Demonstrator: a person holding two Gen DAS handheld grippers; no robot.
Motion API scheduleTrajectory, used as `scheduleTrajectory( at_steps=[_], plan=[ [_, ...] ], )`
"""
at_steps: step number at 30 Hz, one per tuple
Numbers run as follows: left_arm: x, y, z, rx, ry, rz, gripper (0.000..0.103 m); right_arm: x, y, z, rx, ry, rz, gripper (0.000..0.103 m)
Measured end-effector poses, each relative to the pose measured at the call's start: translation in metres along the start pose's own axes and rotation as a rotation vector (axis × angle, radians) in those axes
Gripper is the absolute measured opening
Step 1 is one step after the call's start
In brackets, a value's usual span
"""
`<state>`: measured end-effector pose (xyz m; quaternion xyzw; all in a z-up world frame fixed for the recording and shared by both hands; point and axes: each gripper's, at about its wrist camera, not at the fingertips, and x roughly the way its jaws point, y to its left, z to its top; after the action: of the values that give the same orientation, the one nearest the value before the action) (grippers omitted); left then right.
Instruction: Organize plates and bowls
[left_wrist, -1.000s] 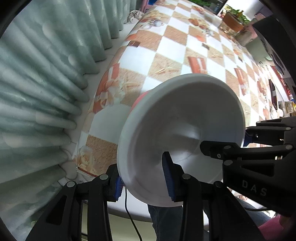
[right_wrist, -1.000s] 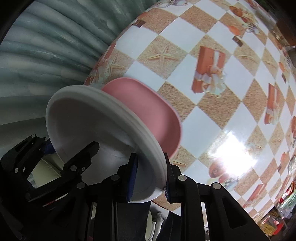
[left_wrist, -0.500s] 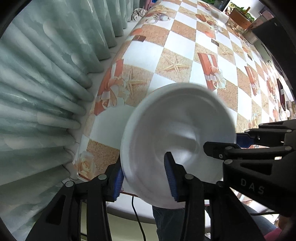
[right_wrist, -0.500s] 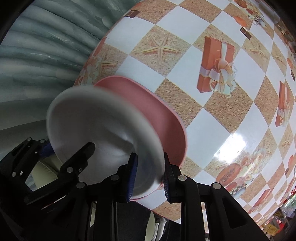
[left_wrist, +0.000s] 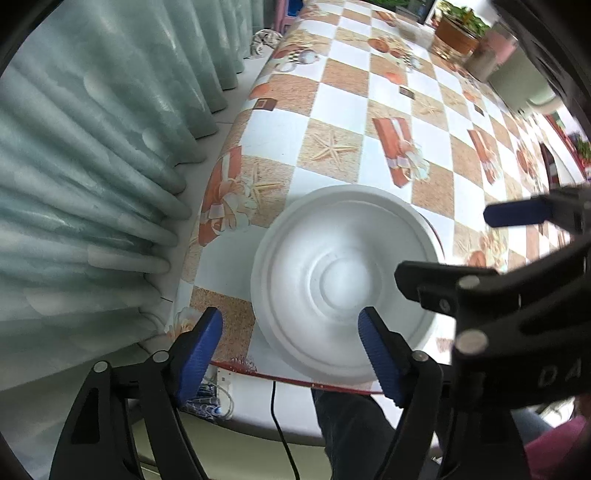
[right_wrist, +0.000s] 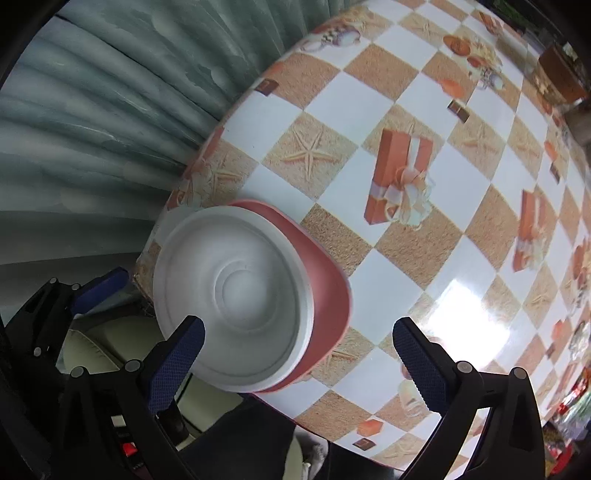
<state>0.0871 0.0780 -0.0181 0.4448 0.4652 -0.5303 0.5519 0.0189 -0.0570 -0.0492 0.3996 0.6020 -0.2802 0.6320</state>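
A white round plate (left_wrist: 345, 280) lies on a pink plate (right_wrist: 328, 280) at the near corner of the table; it also shows in the right wrist view (right_wrist: 236, 295). In the left wrist view only a thin dark-red sliver of the pink plate shows at the white plate's right rim. My left gripper (left_wrist: 291, 343) is open, its blue pads either side of the plate's near edge, not touching it. My right gripper (right_wrist: 299, 354) is open wide above the plates' near edge, holding nothing. The right gripper also appears at the right of the left wrist view.
The table has a checkered cloth (right_wrist: 424, 236) with starfish and gift-box prints. A pale green curtain (left_wrist: 92, 166) hangs along the table's left side. A plant pot (left_wrist: 452, 33) and other items stand at the far end. A cable (left_wrist: 280, 424) hangs below the table edge.
Both grippers were shut on the tilted white plate. They lowered it flat onto the pink plate, then both opened and drew back.
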Motion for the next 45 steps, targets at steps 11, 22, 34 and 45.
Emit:
scheduleTrajectory(
  at_steps=[11, 22, 34, 45],
  plan=[
    [-0.020, -0.002, 0.004, 0.061, 0.011, 0.012, 0.084, -0.033, 0.021, -0.004, -0.006, 0.003, -0.054, 0.103],
    [-0.028, -0.028, 0.011, 0.221, 0.012, 0.071, 0.084, -0.041, 0.016, -0.004, 0.042, -0.025, -0.022, 0.103],
    [-0.027, -0.020, 0.012, 0.166, 0.027, 0.083, 0.084, -0.047, 0.011, -0.007, 0.068, -0.038, -0.016, 0.103],
    [-0.022, -0.012, 0.004, 0.108, 0.053, 0.071, 0.084, -0.037, 0.014, -0.005, 0.052, 0.000, -0.015, 0.103]
  ],
)
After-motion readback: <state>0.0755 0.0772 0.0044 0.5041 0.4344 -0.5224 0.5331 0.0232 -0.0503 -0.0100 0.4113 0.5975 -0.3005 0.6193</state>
